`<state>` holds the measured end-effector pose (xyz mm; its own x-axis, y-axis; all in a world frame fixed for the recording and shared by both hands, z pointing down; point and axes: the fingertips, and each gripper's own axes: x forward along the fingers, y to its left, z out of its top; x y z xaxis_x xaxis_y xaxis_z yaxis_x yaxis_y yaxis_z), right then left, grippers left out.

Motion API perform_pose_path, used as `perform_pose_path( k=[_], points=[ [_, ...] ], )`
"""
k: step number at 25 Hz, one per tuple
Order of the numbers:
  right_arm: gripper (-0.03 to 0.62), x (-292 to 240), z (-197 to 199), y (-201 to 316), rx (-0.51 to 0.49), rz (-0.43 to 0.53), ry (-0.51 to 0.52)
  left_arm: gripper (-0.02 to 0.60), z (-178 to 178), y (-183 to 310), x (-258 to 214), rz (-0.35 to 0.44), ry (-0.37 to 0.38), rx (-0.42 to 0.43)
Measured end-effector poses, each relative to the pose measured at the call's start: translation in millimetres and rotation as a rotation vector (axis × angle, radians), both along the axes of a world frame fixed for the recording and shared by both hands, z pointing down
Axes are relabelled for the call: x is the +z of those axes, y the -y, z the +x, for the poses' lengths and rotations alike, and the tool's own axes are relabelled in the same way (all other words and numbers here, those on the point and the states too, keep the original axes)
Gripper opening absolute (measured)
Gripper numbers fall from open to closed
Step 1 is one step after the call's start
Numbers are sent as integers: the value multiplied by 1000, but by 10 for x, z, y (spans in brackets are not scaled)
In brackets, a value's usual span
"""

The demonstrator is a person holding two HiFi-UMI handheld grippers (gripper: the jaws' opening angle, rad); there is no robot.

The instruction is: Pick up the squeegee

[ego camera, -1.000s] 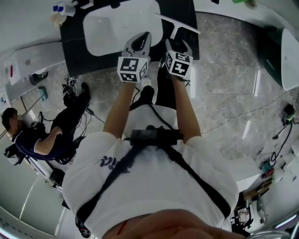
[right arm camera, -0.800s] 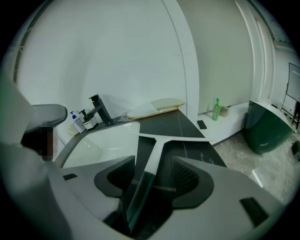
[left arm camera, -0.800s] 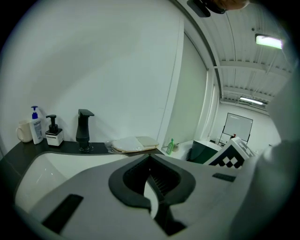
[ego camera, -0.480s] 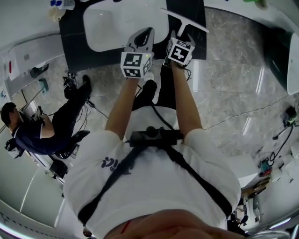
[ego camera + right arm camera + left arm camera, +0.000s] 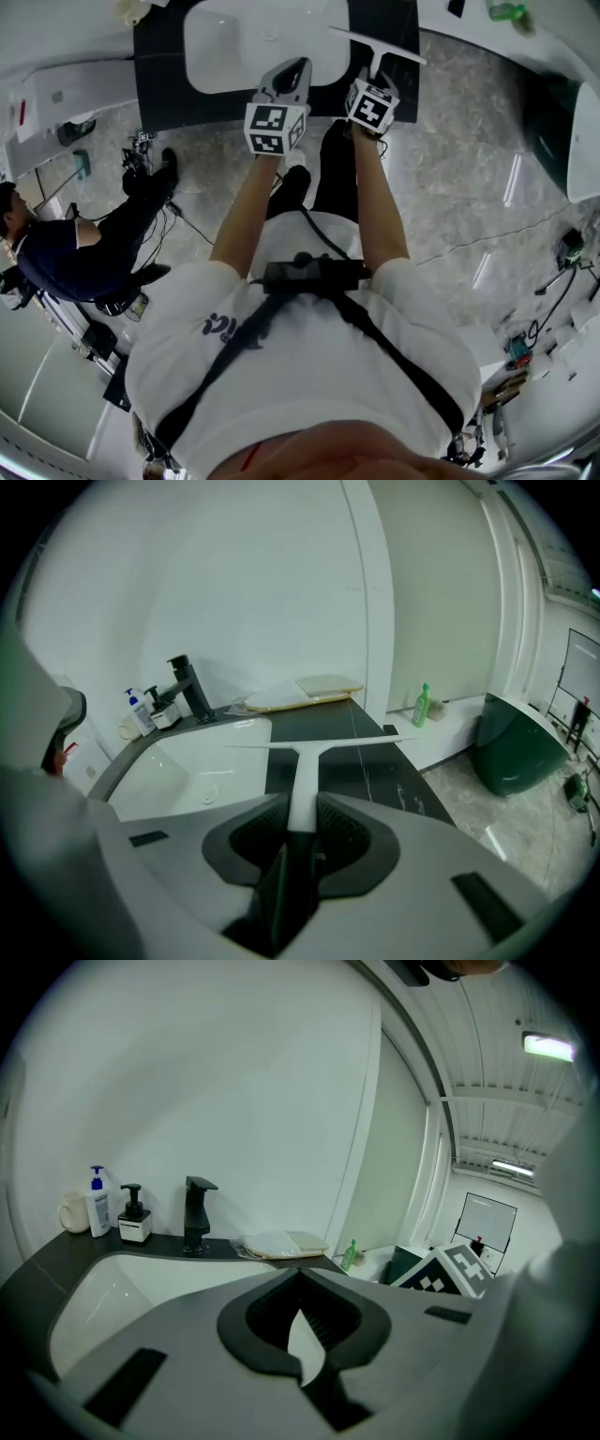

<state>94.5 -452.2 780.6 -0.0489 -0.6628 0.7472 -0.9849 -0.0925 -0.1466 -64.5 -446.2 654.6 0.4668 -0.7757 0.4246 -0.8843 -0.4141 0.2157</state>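
Observation:
The white squeegee [image 5: 379, 45] lies on the black counter [image 5: 157, 90] to the right of the white sink [image 5: 201, 60], its blade across the far end. In the right gripper view its handle [image 5: 302, 778] runs straight back between my jaws. My right gripper [image 5: 375, 77] [image 5: 300, 810] is closing, and its pads sit against both sides of the handle. My left gripper [image 5: 286, 75] [image 5: 302, 1275] hangs over the sink's near edge with its tips together and nothing in it.
A black faucet [image 5: 190, 688], soap bottles [image 5: 98, 1202] and a folded cloth [image 5: 309, 691] line the back of the counter. A small green bottle [image 5: 424, 705] stands on the ledge to the right, with a dark green bin [image 5: 511, 747] beyond. A person [image 5: 56, 262] sits at the left.
Both grippers have moved forward and down toward the counter. The right gripper has come over the squeegee's handle and closed in on it.

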Motion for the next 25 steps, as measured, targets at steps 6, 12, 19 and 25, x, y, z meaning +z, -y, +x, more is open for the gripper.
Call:
perform_pose_path(
  k=[6,12,19,25],
  points=[
    [101,-619,-189,-181,-51,134,28,12,-178,-193,-318,47,-14,-29],
    [101,-1555,-569,-339,-126,339,80,12,-368,-410,-791,129,-27,-50],
    [101,-2767,-1038,-544,-228,601,130,12,-706,-664,-1617,246,-62,-88],
    [101,-3753,-1181,-799,-265,805,140,12,-853,-905,-2414,381,-61,-89]
  ],
)
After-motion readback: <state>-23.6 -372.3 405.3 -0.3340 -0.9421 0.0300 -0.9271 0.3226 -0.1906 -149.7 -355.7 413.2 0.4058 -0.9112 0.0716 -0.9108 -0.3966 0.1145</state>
